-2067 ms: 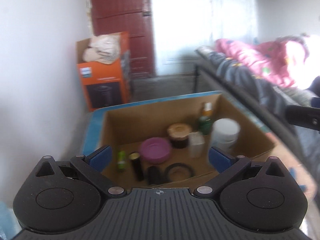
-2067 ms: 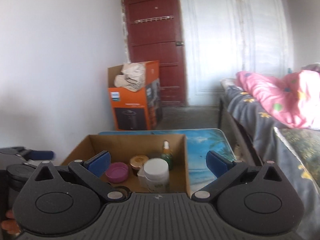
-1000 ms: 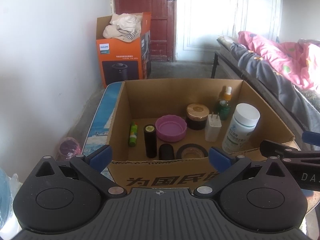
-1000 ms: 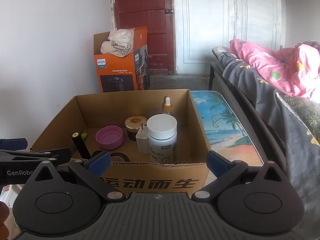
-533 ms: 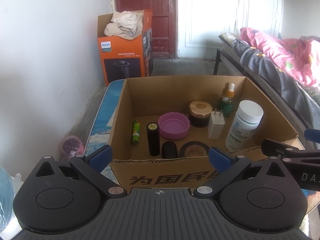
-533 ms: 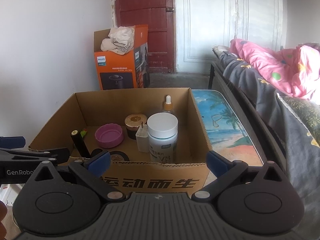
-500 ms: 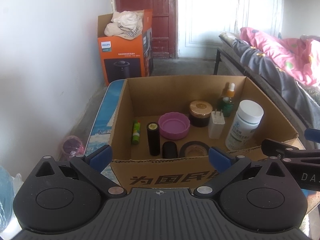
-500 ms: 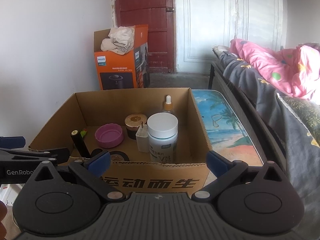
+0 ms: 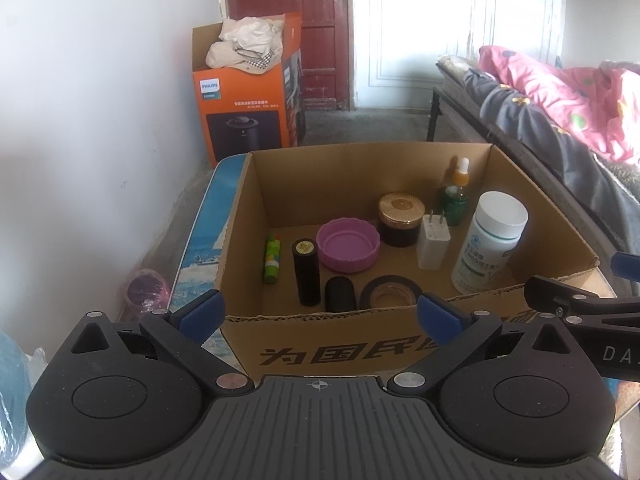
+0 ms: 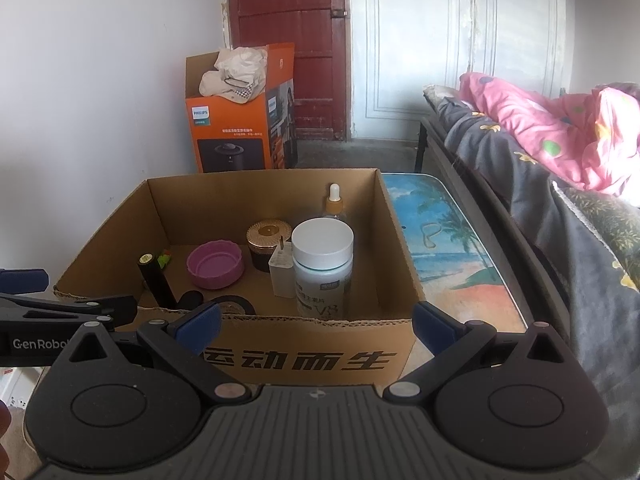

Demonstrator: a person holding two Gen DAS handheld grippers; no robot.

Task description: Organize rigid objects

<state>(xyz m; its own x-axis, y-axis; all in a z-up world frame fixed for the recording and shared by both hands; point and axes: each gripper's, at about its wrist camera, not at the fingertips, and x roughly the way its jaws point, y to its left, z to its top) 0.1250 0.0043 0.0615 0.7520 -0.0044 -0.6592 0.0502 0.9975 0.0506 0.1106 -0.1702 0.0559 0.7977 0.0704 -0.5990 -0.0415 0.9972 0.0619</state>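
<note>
An open cardboard box (image 9: pixel 536 208) (image 10: pixel 396 240) stands on a small table with a beach print (image 10: pixel 452 256). Inside stand a white pill bottle (image 9: pixel 490 248) (image 10: pixel 323 266), a white plug adapter (image 9: pixel 432 242), a gold-lidded dark jar (image 9: pixel 401 218) (image 10: pixel 267 242), a pink lid (image 9: pixel 347 244) (image 10: pixel 215 264), a dropper bottle (image 9: pixel 460 188) (image 10: pixel 335 202), a black tube (image 9: pixel 306 272), a black tape roll (image 9: pixel 390 296) and a green lip balm (image 9: pixel 272 258). My left gripper (image 9: pixel 318 314) and right gripper (image 10: pixel 316 322) both hang open and hold nothing, just before the box's near wall.
An orange Philips carton (image 9: pixel 248 92) with cloth on top stands by the red door (image 10: pixel 288 40). A bed with a pink quilt (image 10: pixel 552 136) runs along the right. White wall on the left; a pink bag (image 9: pixel 144 292) lies on the floor beside the table.
Over two seconds both grippers pulled back and rose from over the box. In the last half second nothing has visibly moved.
</note>
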